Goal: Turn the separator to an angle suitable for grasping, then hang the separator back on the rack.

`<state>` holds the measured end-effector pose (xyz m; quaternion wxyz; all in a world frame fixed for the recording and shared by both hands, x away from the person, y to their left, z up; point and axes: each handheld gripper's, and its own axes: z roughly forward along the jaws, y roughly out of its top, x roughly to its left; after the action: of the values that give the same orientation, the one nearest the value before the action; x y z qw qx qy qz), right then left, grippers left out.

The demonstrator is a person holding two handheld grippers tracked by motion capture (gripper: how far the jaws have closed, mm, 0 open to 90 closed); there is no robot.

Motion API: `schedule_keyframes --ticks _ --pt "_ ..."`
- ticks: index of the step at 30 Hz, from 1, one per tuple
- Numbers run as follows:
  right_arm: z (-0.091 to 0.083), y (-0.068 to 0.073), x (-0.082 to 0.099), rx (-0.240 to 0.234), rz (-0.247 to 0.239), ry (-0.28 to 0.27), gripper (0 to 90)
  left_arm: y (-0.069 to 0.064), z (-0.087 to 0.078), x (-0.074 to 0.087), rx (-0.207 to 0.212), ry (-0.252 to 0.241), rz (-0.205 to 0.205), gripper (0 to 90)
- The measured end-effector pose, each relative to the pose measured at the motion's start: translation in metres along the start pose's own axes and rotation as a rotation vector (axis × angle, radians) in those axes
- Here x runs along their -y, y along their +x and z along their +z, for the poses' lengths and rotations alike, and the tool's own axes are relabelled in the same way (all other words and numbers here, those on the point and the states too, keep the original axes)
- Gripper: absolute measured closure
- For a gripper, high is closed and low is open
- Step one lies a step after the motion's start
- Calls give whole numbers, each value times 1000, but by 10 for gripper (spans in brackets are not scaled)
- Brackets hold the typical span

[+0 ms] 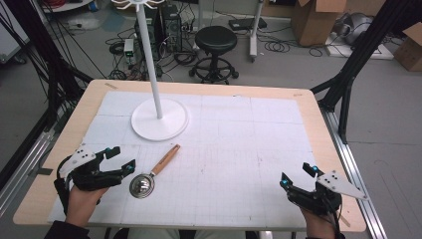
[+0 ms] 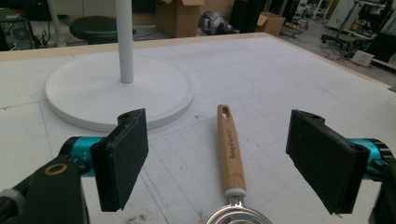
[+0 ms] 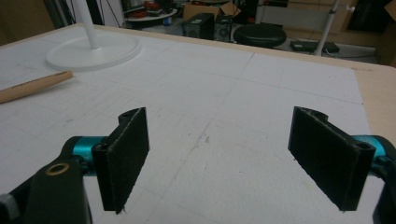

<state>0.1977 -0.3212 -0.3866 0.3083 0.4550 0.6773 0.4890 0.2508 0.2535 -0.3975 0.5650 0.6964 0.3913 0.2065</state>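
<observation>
- The white stand point(image 1: 159, 119) is seen at twelve o'clock from the scoop point(image 1: 152, 174), just beside its wooden handle.
- The left gripper point(image 1: 122, 160) is spread wide, with the scoop lying unheld between its jaws.
- The right gripper point(image 1: 298, 175) is spread, at three o'clock, well apart.

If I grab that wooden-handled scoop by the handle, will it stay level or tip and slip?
The scoop looks rigid. Its metal bowl is probably heavier than the wooden handle, so gripped mid-handle it may dip bowl-first. The handle looks smooth and rounded, so it might twist between the jaws; gripping near the bowl seems safer.
</observation>
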Motion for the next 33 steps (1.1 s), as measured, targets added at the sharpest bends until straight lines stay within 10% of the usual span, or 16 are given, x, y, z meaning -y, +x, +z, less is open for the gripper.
schedule_keyframes --ticks 19,33 --pt "3 1 0 -8 -11 11 192 3 23 -9 -9 39 -31 226" --pt "3 -1 1 -11 -14 15 192 -10 104 -1 45 336 5 307"
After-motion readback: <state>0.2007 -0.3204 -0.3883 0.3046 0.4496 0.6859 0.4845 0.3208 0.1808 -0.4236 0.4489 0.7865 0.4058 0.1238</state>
